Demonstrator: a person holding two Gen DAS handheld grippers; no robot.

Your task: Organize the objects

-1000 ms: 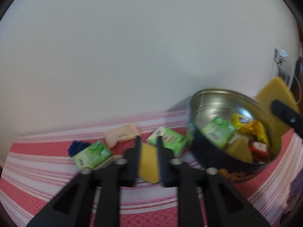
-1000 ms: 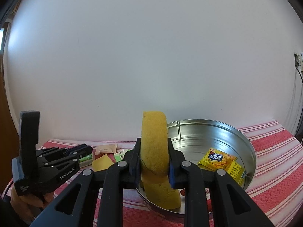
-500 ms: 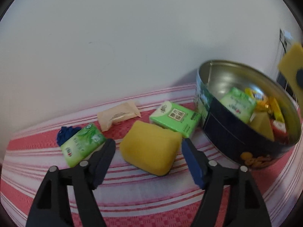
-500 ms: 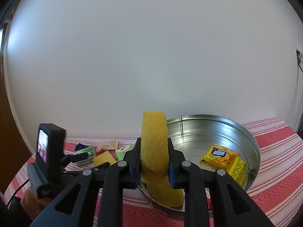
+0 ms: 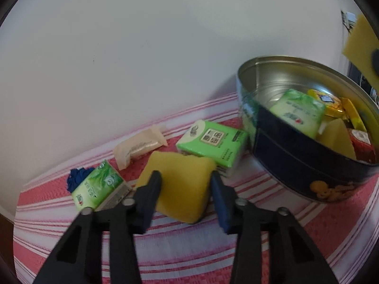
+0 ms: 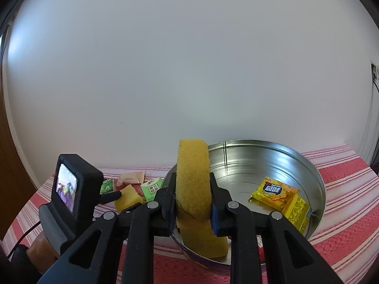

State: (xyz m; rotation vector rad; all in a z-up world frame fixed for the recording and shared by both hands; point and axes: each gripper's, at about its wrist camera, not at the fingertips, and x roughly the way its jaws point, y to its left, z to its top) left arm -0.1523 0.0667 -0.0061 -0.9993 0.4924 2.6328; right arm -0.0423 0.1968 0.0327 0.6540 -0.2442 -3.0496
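Observation:
A yellow sponge (image 5: 182,172) lies flat on the red striped cloth (image 5: 189,248). My left gripper (image 5: 186,182) straddles it, its jaws closing with their pads against the sponge's sides. The right wrist view shows the same sponge (image 6: 128,196) left of the tin. My right gripper (image 6: 193,196) is shut on a second yellow sponge (image 6: 193,165), held upright on edge above the near rim of the round metal tin (image 6: 308,163). In the left wrist view that tin (image 5: 284,156) stands at the right, and the held sponge (image 5: 360,40) hangs above it.
Two green tissue packs (image 5: 213,142) (image 5: 99,189), a beige packet (image 5: 139,145) and a blue item (image 5: 77,177) lie on the cloth by the wall. Inside the tin are a green pack (image 5: 298,113), yellow snack packets (image 6: 272,191), another sponge (image 5: 336,137) and a red packet (image 5: 360,137).
The left gripper let go of the sponge it held on edge, opened wide as the sponge lay flat, sank lower and has closed in on it. The right gripper kept still.

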